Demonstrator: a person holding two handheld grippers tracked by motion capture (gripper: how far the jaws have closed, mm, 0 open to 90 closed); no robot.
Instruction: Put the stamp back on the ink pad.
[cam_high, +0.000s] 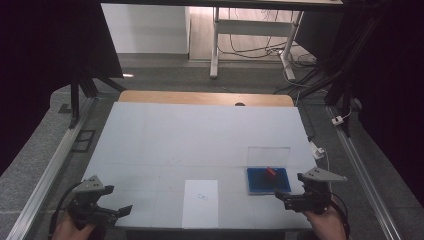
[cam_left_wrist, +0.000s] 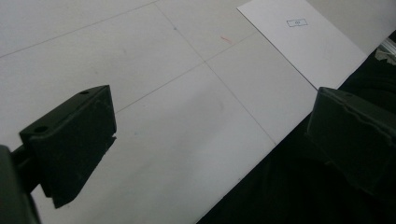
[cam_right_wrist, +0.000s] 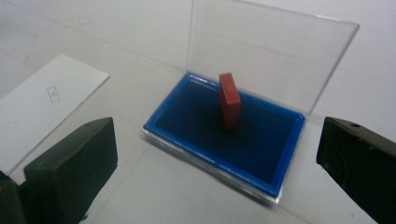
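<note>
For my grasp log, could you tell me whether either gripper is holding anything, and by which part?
Nothing is held. The left gripper and the right gripper are both open and empty; the red stamp stands untouched in the blue ink pad.

white table (cam_high: 165, 135) carries a paper sheet (cam_high: 200, 202) and open blue box (cam_high: 268, 180)

Red stamp block (cam_right_wrist: 229, 100): stands upright on end inside open blue ink-pad case (cam_right_wrist: 187, 119). Clear lid (cam_right_wrist: 266, 51) raised vertical at rear. Located directly ahead of right gripper (cam_high: 280, 196), between its spread jaws.
</note>
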